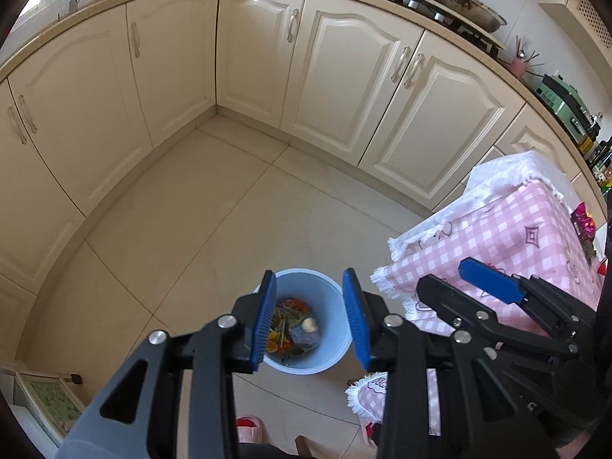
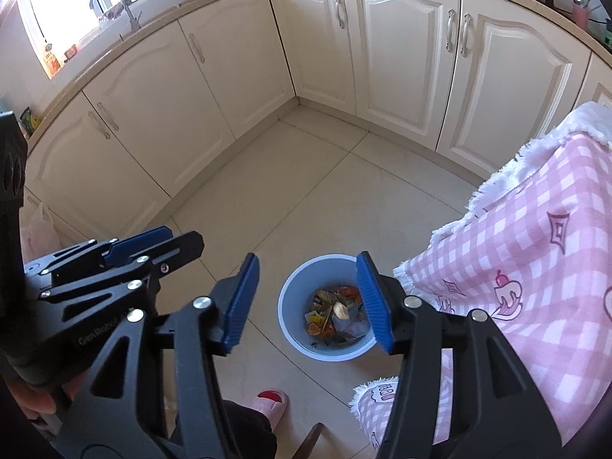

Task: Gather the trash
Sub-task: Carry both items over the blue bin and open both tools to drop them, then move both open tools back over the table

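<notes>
A light blue trash bin [image 1: 329, 302] stands on the tiled floor beside the table and shows in the right wrist view [image 2: 294, 294] too. It holds mixed trash [image 1: 294, 329]: orange peel, leaves, wrappers and a pale lump; the same trash [image 2: 336, 317] shows from the right. My left gripper [image 1: 311, 321] is open and empty, held high above the bin. My right gripper [image 2: 310, 302] is open and empty, also above the bin. The right gripper [image 1: 451, 287] shows at the right of the left wrist view, over the table edge. The left gripper [image 2: 179, 241] shows at the left of the right wrist view.
A table with a pink checked cloth [image 1: 497, 229] [image 2: 535, 248] stands right of the bin. Cream kitchen cabinets [image 1: 344, 76] wrap the corner, with a stove and pans [image 1: 459, 4] on the counter. A pink slipper [image 2: 273, 401] is on the floor near the bin.
</notes>
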